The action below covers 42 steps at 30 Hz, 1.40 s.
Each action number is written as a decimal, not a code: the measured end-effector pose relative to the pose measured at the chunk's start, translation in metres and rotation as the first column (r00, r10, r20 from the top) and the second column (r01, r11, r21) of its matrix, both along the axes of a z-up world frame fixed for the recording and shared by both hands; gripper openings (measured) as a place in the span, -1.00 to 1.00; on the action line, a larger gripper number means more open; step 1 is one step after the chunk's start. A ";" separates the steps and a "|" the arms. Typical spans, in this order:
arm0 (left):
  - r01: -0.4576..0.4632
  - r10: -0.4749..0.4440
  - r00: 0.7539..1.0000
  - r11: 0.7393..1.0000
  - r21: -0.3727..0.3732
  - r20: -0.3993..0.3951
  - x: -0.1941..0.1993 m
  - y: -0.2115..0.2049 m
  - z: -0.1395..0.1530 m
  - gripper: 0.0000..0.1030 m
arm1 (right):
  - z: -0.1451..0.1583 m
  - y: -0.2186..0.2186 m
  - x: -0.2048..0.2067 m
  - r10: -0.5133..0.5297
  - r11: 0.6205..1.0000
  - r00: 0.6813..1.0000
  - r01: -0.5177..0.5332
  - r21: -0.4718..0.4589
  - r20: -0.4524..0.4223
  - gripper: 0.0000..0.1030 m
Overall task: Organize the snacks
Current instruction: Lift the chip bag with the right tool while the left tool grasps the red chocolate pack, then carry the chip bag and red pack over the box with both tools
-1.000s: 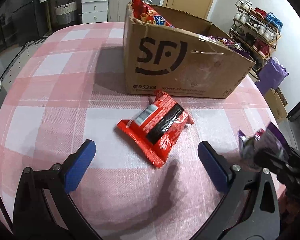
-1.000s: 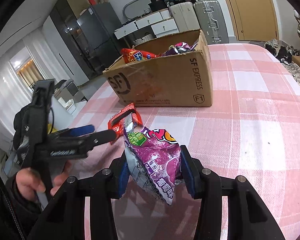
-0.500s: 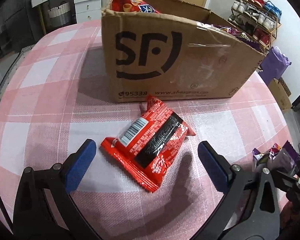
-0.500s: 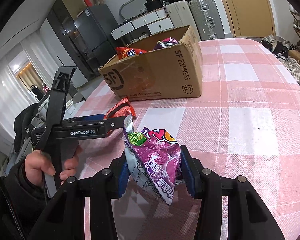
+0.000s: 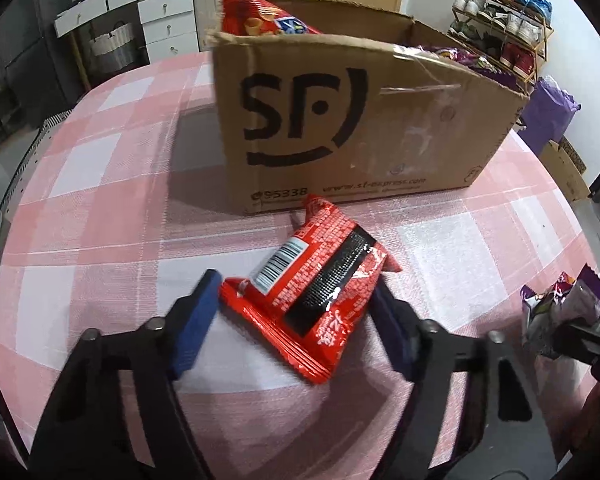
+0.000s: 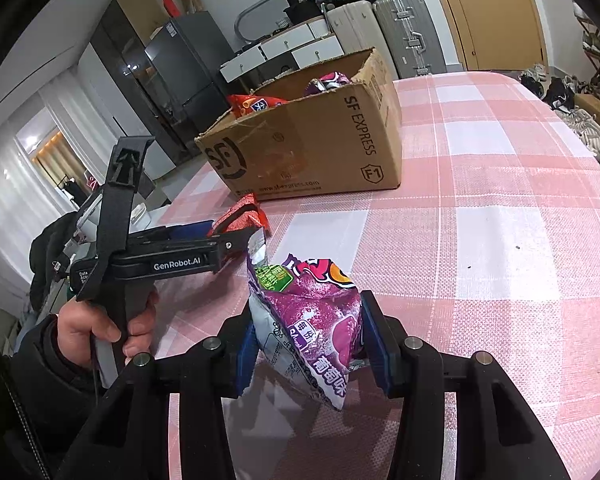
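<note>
The SF Express cardboard box (image 5: 340, 120) fills the upper centre of the left wrist view, with red and purple packets already inside. Just below it lies the red snack packet (image 5: 316, 292). The left gripper (image 5: 296, 320) has just been closing round it, pads at both edges, apparently not yet squeezing. The right gripper (image 6: 312, 344) is clenched on a purple grape-flavour snack bag (image 6: 312, 320). Next, I judge: finish the pinch, lift, carry both to the box. The pink-and-white checked tablecloth (image 6: 500, 240) covers the table; drawers, suitcases and a shoe rack (image 5: 500, 20) ring the room.
</note>
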<state>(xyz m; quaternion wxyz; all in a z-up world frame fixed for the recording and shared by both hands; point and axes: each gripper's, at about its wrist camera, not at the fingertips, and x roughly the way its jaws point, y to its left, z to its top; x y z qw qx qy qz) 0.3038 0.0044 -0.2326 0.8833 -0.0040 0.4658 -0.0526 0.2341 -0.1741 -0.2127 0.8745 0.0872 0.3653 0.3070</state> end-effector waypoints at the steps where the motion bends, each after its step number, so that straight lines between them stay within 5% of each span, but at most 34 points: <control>1: 0.000 0.000 1.000 1.000 -0.006 0.002 -0.001 0.003 0.001 0.10 | 0.000 0.000 0.000 0.000 1.000 1.000 0.000 -0.001 -0.001 -0.09; 2: 0.001 0.000 1.000 1.000 -0.023 0.004 -0.001 0.006 0.002 -0.11 | -0.001 0.001 0.000 0.001 1.000 1.000 -0.001 -0.001 -0.004 -0.09; 22: 0.018 -0.012 0.999 0.993 -0.115 0.050 -0.052 0.031 0.034 -0.13 | 0.020 0.010 -0.018 0.020 1.000 0.999 -0.020 0.000 0.048 -0.08; 42: 0.154 -0.128 0.973 0.980 -0.127 0.191 -0.070 0.009 0.139 -0.12 | 0.103 0.023 -0.011 0.053 0.998 0.973 -0.060 0.025 0.223 -0.08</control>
